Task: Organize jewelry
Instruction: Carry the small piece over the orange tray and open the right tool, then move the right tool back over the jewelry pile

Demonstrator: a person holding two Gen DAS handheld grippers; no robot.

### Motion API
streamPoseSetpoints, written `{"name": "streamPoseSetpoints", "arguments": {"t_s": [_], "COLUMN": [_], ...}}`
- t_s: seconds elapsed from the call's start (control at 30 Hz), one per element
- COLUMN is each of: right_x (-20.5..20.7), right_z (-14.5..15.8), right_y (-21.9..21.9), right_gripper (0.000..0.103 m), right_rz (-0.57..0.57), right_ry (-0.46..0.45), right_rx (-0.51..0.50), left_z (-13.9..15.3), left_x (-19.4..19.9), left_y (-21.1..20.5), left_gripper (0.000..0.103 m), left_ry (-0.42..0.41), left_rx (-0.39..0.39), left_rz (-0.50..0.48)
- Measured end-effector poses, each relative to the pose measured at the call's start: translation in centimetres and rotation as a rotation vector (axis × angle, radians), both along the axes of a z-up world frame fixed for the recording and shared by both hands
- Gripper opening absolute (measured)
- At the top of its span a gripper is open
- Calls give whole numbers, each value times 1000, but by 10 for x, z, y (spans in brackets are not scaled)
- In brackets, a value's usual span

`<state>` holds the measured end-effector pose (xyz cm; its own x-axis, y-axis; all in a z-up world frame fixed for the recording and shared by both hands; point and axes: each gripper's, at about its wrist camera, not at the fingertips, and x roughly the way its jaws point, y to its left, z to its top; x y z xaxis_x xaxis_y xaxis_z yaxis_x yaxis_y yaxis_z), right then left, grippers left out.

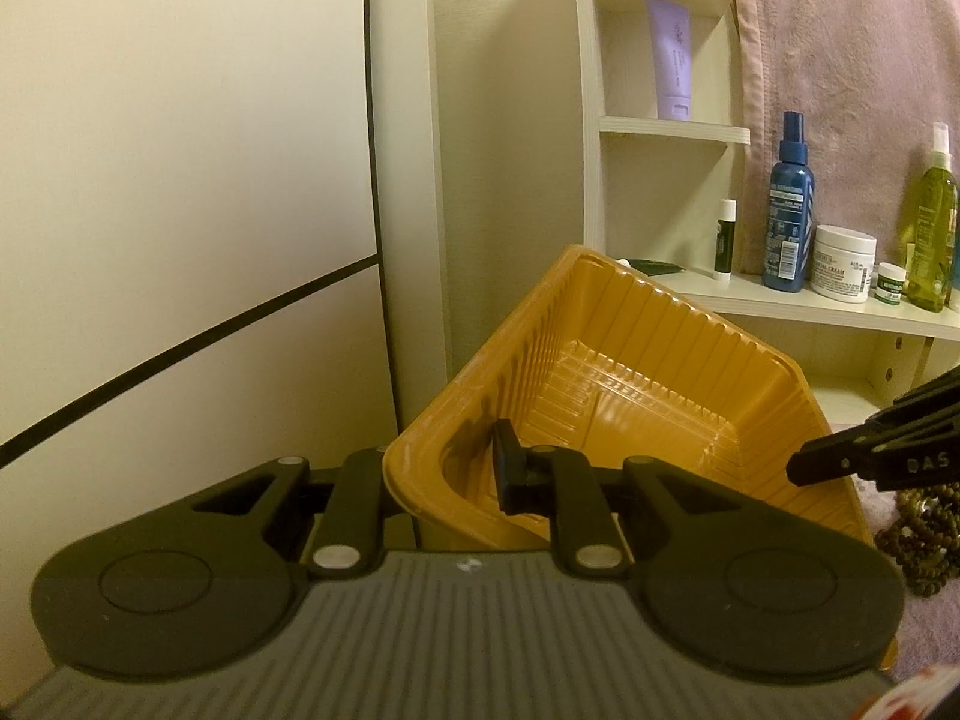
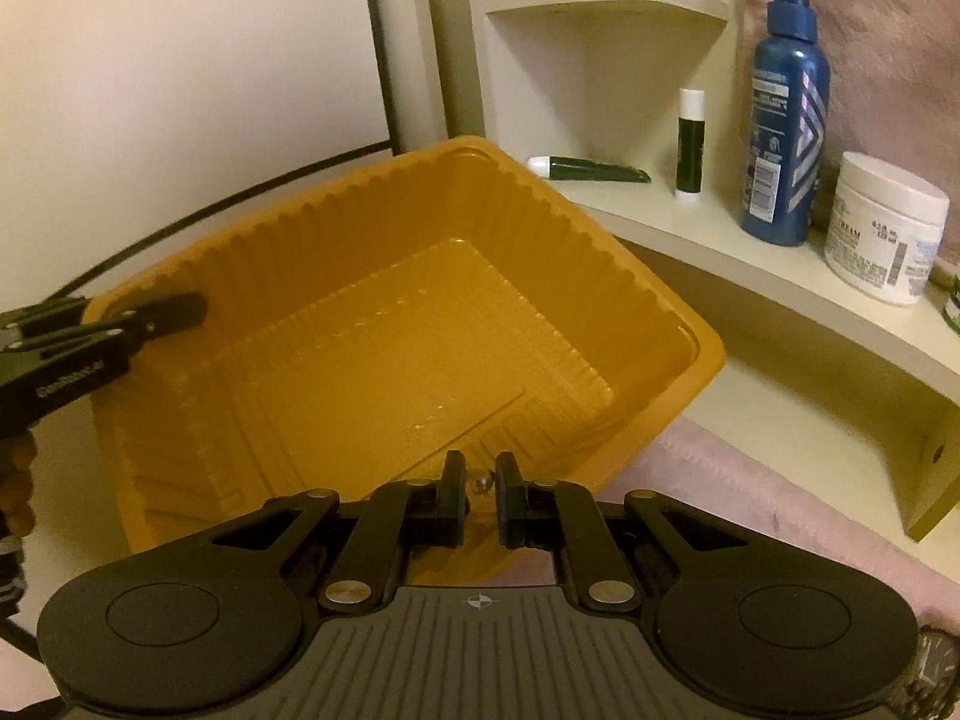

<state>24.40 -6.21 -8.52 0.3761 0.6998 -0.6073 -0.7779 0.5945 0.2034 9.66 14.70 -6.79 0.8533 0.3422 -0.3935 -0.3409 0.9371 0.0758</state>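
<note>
An empty orange plastic tray (image 1: 630,372) is tilted up off the pink cloth. My left gripper (image 1: 444,474) is shut on the tray's near left wall, one finger inside and one outside. In the right wrist view the tray (image 2: 390,312) fills the middle, and the left gripper (image 2: 162,312) clamps its left rim. My right gripper (image 2: 480,489) hovers over the tray's near edge, jaws a little apart, with a small shiny jewelry piece (image 2: 482,483) between the pads. A brown bead necklace (image 1: 918,534) lies on the cloth at the right. The right gripper's tip (image 1: 840,462) shows over the tray's right rim.
A cream corner shelf (image 2: 750,258) stands behind the tray with a blue spray bottle (image 2: 783,108), a white cream jar (image 2: 882,234), a lip balm stick (image 2: 690,138) and a green tube (image 2: 594,169). A green bottle (image 1: 930,228) and purple tube (image 1: 672,60) stand higher. A wristwatch (image 2: 930,678) lies bottom right.
</note>
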Motion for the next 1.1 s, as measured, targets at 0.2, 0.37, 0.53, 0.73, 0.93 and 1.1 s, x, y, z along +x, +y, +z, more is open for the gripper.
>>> {"name": "streamPoseSetpoints", "arguments": {"t_s": [0.2,0.37,0.53,0.73,0.93,1.1], "right_x": [2,-2,-4,-2,-1,0], "right_z": [3,13,24,24,17,13], "right_y": [-2,-12,-40,-78,-113,-134], "right_gripper": [39,42,42,42,42,42], "right_rz": [-16,-32,-94,-176,-263,-298], "right_ry": [11,-3,12,36,59,66], "right_rx": [33,71,117,81,54,34], "left_z": [-1,-2,-2,-1,-1,0], "left_x": [1,1,1,2,2,2], "left_y": [1,2,2,2,2,1], "left_gripper": [17,17,17,17,17,17], "left_ry": [2,3,5,6,10,12], "left_rx": [2,3,2,4,12,17], "left_rz": [0,1,0,-1,-3,-1]}}
